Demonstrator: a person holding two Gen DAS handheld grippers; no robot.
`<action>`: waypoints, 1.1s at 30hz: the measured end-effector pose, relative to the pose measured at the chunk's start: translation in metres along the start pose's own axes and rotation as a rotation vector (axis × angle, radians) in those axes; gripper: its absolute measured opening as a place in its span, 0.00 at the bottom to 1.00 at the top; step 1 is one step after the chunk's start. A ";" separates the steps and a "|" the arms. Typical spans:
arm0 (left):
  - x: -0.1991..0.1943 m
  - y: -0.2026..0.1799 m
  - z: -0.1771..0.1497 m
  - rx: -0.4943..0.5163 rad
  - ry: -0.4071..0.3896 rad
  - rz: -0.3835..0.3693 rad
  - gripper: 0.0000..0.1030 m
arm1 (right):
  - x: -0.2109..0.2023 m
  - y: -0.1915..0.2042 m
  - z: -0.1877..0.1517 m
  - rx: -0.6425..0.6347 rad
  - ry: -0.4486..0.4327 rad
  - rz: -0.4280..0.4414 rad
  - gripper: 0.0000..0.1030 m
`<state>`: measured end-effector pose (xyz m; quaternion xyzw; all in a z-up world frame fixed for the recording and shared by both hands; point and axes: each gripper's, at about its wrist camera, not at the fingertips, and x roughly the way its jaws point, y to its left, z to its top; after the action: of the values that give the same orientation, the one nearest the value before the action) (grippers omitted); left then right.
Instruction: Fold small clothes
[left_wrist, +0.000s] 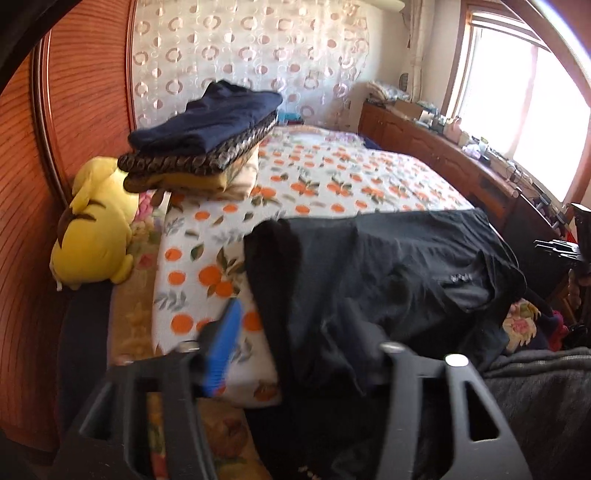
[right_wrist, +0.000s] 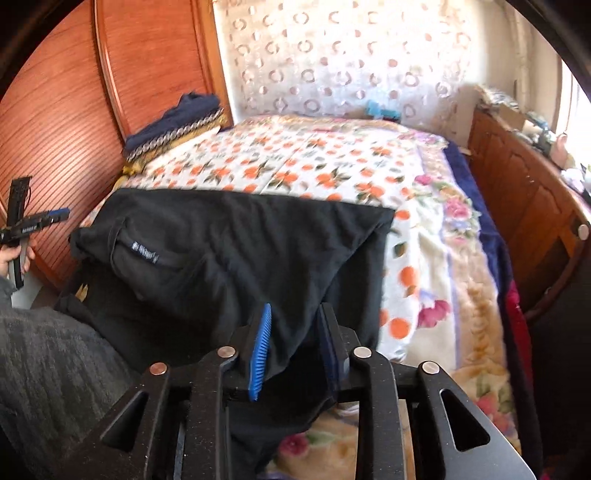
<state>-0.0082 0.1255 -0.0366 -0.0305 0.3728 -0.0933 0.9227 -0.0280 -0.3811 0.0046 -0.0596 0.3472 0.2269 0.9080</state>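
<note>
A black garment (left_wrist: 369, 266) lies spread across the near end of the bed and hangs over its edge; it also shows in the right wrist view (right_wrist: 240, 240). My left gripper (left_wrist: 295, 354) is open; its blue-padded left finger (left_wrist: 221, 350) stands over the bedspread and its right finger is hidden under the black cloth. My right gripper (right_wrist: 295, 347) has the garment's near corner between its blue pads (right_wrist: 260, 350), with a gap between the fingers. The left gripper also shows at the far left in the right wrist view (right_wrist: 37, 221).
A stack of folded clothes (left_wrist: 203, 136) sits at the bed's far left by a yellow plush toy (left_wrist: 96, 225). A wooden wardrobe (left_wrist: 85, 92) runs along the left. A wooden dresser (left_wrist: 461, 158) with clutter stands on the right under the window. The orange-print bedspread (left_wrist: 332, 177) covers the bed.
</note>
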 end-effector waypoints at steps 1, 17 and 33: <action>0.002 -0.002 0.004 -0.002 -0.008 0.008 0.76 | -0.003 -0.002 0.001 0.003 -0.011 -0.012 0.30; 0.086 -0.009 0.061 0.035 0.035 0.020 0.76 | 0.056 -0.025 0.051 0.059 -0.116 -0.084 0.72; 0.139 0.016 0.053 -0.044 0.126 0.014 0.77 | 0.161 -0.066 0.071 0.171 0.067 -0.152 0.74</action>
<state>0.1290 0.1137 -0.0958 -0.0422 0.4325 -0.0801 0.8971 0.1499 -0.3612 -0.0508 -0.0155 0.3899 0.1247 0.9123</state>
